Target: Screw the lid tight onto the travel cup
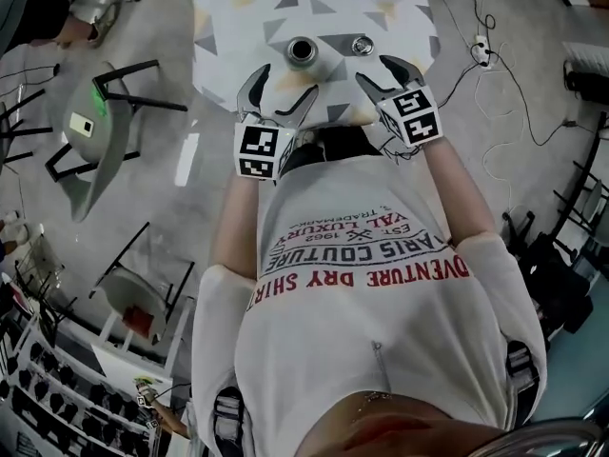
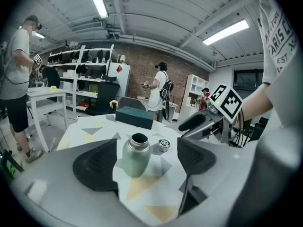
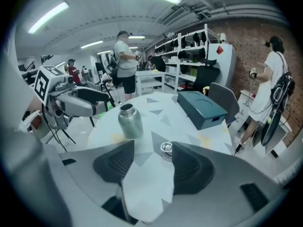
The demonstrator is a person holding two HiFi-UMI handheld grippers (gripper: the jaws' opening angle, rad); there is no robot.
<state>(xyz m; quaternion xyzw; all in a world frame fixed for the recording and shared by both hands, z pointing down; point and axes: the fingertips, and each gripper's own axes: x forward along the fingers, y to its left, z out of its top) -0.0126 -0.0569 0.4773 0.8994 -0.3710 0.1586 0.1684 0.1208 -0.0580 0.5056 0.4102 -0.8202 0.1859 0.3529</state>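
An open-topped metal travel cup (image 1: 302,51) (image 2: 136,155) (image 3: 129,120) stands upright on the round white table (image 1: 238,27) patterned with triangles. Its small silver lid (image 1: 362,45) (image 2: 163,145) (image 3: 166,149) lies on the table to the cup's right, apart from it. My left gripper (image 1: 283,89) (image 2: 147,161) is open over the near table edge, the cup just beyond its jaws. My right gripper (image 1: 387,71) (image 3: 152,167) is open too, near the lid, which sits just past its right fingertip. Nothing is held.
A dark teal box (image 2: 135,116) (image 3: 200,108) rests at the table's far side. Chairs (image 1: 105,131) stand on the floor to the left; cables (image 1: 495,74) trail on the floor at right. People, shelves and another table (image 2: 45,96) stand in the background.
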